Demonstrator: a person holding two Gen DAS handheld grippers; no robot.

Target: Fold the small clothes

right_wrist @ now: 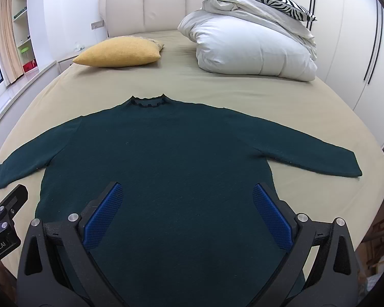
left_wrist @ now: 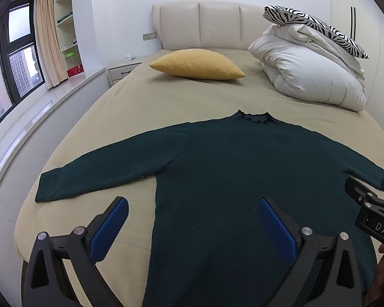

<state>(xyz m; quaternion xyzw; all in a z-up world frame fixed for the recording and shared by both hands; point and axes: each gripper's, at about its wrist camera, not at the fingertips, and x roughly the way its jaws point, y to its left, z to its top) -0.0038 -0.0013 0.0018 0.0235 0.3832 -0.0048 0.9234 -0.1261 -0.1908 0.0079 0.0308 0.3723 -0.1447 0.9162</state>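
A dark green sweater lies flat on the beige bed sheet, collar toward the headboard and both sleeves spread out sideways. My left gripper hovers open above the sweater's lower left side, its blue pads wide apart and nothing between them. Over the lower middle of the sweater body my right gripper also stands open and holds nothing. The right gripper's black body shows at the right edge of the left wrist view. Part of the left gripper shows at the left edge of the right wrist view.
A yellow cushion lies near the padded headboard. A folded white duvet topped by a zebra-print pillow fills the far right. A window ledge, shelves and a nightstand run along the left.
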